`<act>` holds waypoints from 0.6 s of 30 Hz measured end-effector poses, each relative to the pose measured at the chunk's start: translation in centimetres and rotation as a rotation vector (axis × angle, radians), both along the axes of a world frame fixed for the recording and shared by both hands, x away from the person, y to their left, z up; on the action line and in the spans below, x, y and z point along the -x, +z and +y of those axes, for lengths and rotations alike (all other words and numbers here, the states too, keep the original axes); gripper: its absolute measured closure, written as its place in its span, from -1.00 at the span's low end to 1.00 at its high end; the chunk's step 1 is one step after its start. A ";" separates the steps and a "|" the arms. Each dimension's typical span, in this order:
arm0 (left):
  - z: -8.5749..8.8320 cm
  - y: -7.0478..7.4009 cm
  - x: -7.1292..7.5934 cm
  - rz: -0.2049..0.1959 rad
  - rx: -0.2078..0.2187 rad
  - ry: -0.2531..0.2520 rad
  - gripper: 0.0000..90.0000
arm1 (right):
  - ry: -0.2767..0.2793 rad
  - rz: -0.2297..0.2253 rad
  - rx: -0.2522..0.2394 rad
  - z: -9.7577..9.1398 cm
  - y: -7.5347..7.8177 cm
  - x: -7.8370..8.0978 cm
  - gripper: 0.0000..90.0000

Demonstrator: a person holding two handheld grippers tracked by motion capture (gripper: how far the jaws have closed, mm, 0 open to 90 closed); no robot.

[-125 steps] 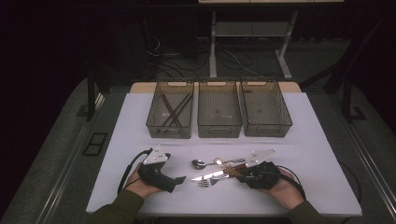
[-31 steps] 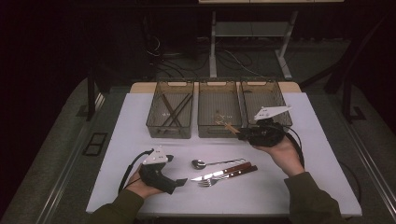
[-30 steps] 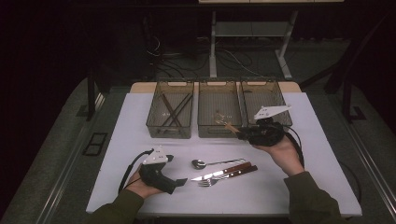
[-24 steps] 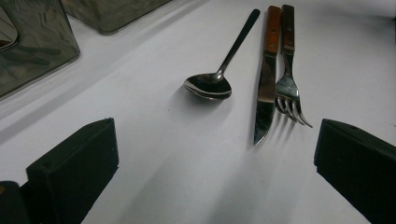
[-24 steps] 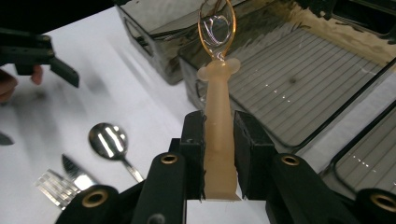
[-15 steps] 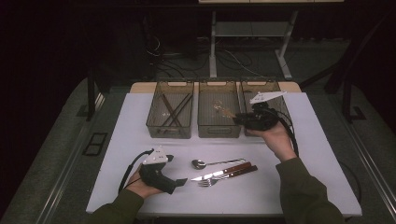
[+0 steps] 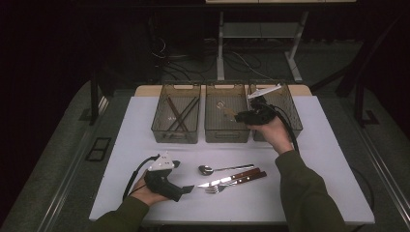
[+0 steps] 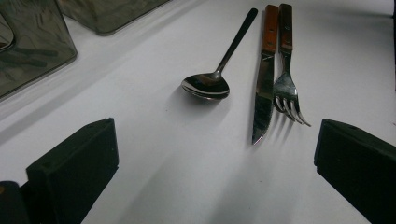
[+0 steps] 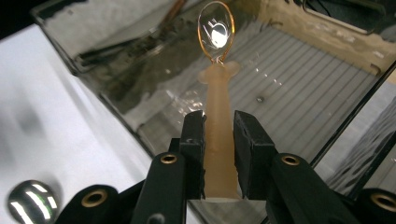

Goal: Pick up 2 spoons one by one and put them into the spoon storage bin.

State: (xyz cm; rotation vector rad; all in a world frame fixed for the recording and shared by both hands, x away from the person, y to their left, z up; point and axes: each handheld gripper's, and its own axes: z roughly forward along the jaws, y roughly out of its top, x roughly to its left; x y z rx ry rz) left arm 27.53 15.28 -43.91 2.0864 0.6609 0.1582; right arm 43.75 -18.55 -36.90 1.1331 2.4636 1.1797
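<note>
My right gripper (image 9: 218, 122) is shut on the pale wooden handle of a spoon (image 9: 218, 140), whose shiny bowl points out over the ribbed floor of the middle bin (image 9: 299, 107). From above, that right gripper (image 7: 240, 116) hovers at the middle bin (image 7: 227, 134) with the spoon (image 7: 225, 109) over its inside. My left gripper (image 7: 185, 190) rests on the white table near the front left. In its own view the left gripper (image 8: 215, 154) stands open, and a metal spoon (image 8: 206, 85), a wood-handled knife (image 8: 264, 93) and a fork (image 8: 286, 88) lie ahead of it.
Three clear bins stand in a row at the back. The left bin (image 7: 176, 135) holds several dark sticks, and the right bin (image 7: 293, 112) lies partly behind my right hand. The white table (image 7: 333, 164) ends at a dark floor on all sides.
My right gripper has carried the wooden-handled spoon away from the person and leftward, from the bins' front edge to over the middle bin. The left gripper has stayed put.
</note>
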 end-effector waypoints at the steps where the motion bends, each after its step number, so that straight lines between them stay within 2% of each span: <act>1: 0.0 0.0 0.0 -0.001 0.000 -0.001 -1.00 | -0.007 0.015 0.010 0.1 -0.1 -0.1 0.65; 7: 0.0 0.0 0.0 0.000 0.000 -0.002 -1.00 | -0.001 0.052 0.040 0.5 -1.5 -1.0 0.64; 10: 0.0 0.0 0.0 0.001 -0.002 -0.004 -1.00 | 0.004 0.053 0.055 0.7 -1.8 -1.1 0.63; 12: 0.0 0.0 0.0 -0.003 -0.003 -0.005 -1.00 | -0.007 0.045 0.035 0.7 -1.8 -1.1 0.44; 14: 0.0 0.0 0.0 -0.003 -0.002 -0.005 -1.00 | -0.007 0.043 0.011 0.6 -1.6 -1.0 0.36; 18: -0.1 0.0 0.0 0.002 0.002 -0.002 -1.00 | -0.003 0.040 -0.006 0.3 -1.1 -0.7 0.21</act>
